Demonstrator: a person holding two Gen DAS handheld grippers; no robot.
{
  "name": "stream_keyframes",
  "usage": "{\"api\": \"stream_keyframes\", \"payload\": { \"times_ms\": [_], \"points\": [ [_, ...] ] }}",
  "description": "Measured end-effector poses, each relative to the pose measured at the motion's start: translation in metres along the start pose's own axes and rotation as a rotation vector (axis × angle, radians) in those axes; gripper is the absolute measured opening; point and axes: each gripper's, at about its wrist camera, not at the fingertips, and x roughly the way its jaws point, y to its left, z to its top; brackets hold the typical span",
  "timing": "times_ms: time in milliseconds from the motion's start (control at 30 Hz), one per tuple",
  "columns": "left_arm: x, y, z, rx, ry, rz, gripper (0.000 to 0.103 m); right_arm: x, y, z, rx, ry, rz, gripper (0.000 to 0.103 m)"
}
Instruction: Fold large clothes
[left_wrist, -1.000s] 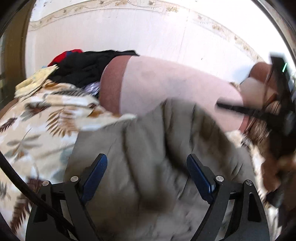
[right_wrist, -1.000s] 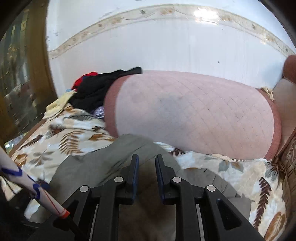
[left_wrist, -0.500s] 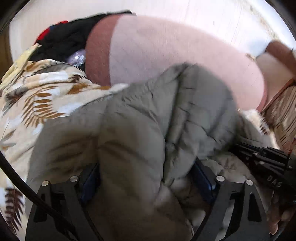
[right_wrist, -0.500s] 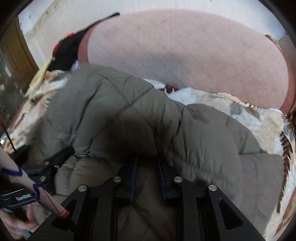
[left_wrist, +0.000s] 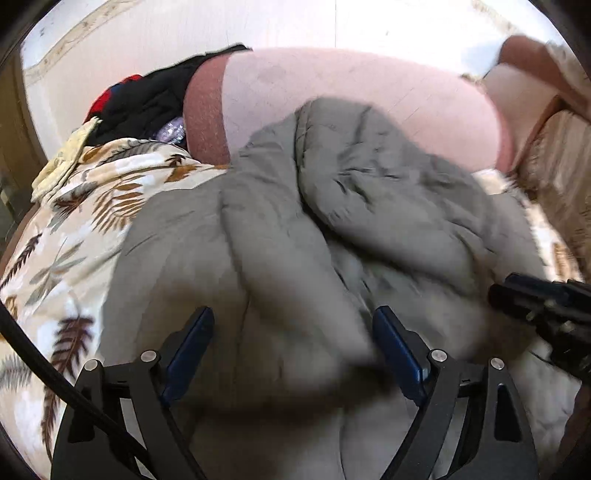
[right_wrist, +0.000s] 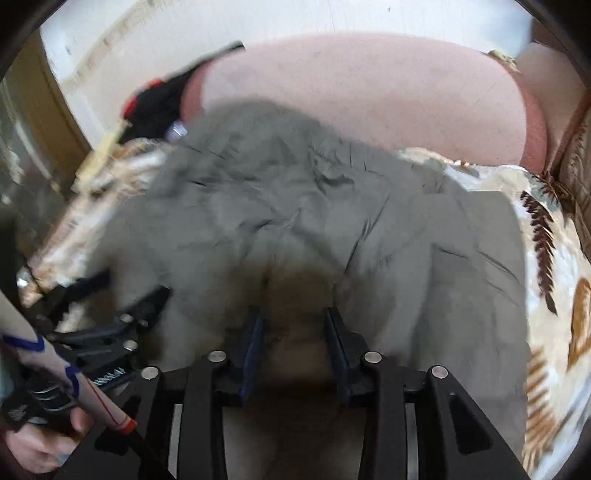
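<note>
Grey quilted jacket (left_wrist: 332, 221) lies bunched on the leaf-print bedspread (left_wrist: 74, 229), in front of a pink bolster cushion (left_wrist: 351, 92). Left hand-held gripper (left_wrist: 293, 347): jaws wide apart, jacket fabric between them, pads not pressing. Right hand-held gripper (right_wrist: 293, 343): jaws have just been opening, fabric between them, blurred; grip appears released. Dark clothes (left_wrist: 147, 99) piled beyond.
</note>
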Motion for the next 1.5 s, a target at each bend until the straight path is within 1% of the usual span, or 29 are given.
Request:
{"api": "stream_keyframes", "payload": {
  "times_ms": [33, 100, 167, 233, 267, 300, 333, 433, 467, 533, 567, 600, 667, 733, 800, 833, 933, 1067, 1100, 1133, 1300, 1500],
  "points": [
    [-0.016, 0.002, -0.012, -0.009, -0.009, -0.007, 0.087, -0.021, 0.003, -0.007, -0.020, -0.035, 0.001, 0.039],
    [-0.040, 0.004, -0.036, -0.006, -0.022, 0.001, 0.087, -0.054, 0.008, -0.030, -0.063, -0.073, -0.016, 0.039],
    [-0.064, 0.005, -0.066, 0.002, -0.026, 0.007, 0.087, -0.075, 0.006, -0.056, -0.067, -0.083, -0.011, 0.039],
    [-0.084, 0.004, -0.094, 0.008, -0.025, 0.032, 0.087, -0.092, 0.007, -0.089, -0.071, -0.080, -0.007, 0.039],
    [-0.089, 0.006, -0.103, 0.007, -0.027, 0.038, 0.087, -0.101, 0.009, -0.109, -0.079, -0.087, -0.017, 0.039],
    [-0.098, 0.005, -0.119, 0.010, -0.021, 0.052, 0.087, -0.105, 0.012, -0.122, -0.086, -0.085, -0.027, 0.039],
    [-0.101, 0.006, -0.127, 0.011, -0.017, 0.063, 0.087, -0.109, 0.011, -0.138, -0.093, -0.076, -0.032, 0.039],
    [-0.111, 0.006, -0.158, 0.002, 0.004, 0.087, 0.087, -0.116, 0.010, -0.180, -0.062, -0.051, -0.010, 0.039],
    [-0.110, 0.007, -0.168, -0.003, 0.021, 0.097, 0.087, -0.116, 0.009, -0.189, -0.048, -0.039, -0.003, 0.039],
    [-0.101, 0.008, -0.188, 0.000, 0.088, 0.104, 0.087, -0.116, 0.011, -0.208, -0.038, -0.031, -0.003, 0.039],
    [-0.098, 0.007, -0.195, 0.006, 0.098, 0.115, 0.087, -0.112, 0.012, -0.217, -0.043, -0.007, -0.007, 0.039],
    [-0.099, 0.007, -0.198, 0.013, 0.091, 0.123, 0.087, -0.105, 0.012, -0.223, -0.045, 0.025, -0.019, 0.039],
    [-0.103, 0.005, -0.201, 0.024, 0.077, 0.136, 0.087, -0.101, 0.013, -0.233, -0.040, 0.031, -0.033, 0.039],
    [-0.117, 0.005, -0.206, 0.010, 0.040, 0.148, 0.087, -0.107, 0.012, -0.236, -0.035, 0.018, -0.036, 0.039],
    [-0.132, 0.004, -0.216, 0.002, -0.008, 0.172, 0.087, -0.124, 0.009, -0.240, -0.017, -0.048, -0.020, 0.039],
    [-0.135, 0.003, -0.219, 0.004, -0.012, 0.178, 0.087, -0.129, 0.009, -0.241, -0.019, -0.062, -0.017, 0.039],
    [-0.151, -0.003, -0.239, 0.006, -0.042, 0.201, 0.087, -0.143, 0.007, -0.253, -0.027, -0.092, -0.064, 0.039],
    [-0.145, -0.003, -0.248, 0.021, -0.025, 0.197, 0.088, -0.139, 0.000, -0.272, 0.011, -0.058, -0.061, 0.039],
    [-0.143, -0.002, -0.249, 0.015, -0.025, 0.192, 0.088, -0.133, 0.000, -0.274, 0.006, -0.037, -0.067, 0.040],
    [-0.143, -0.001, -0.250, 0.008, -0.026, 0.188, 0.088, -0.132, 0.000, -0.277, 0.010, -0.034, -0.070, 0.040],
    [-0.140, -0.002, -0.253, 0.023, -0.039, 0.191, 0.089, -0.129, -0.004, -0.282, 0.030, -0.044, -0.061, 0.042],
    [-0.139, -0.001, -0.254, 0.023, -0.041, 0.191, 0.089, -0.127, 0.000, -0.284, -0.006, -0.055, -0.079, 0.042]
  ]
}}
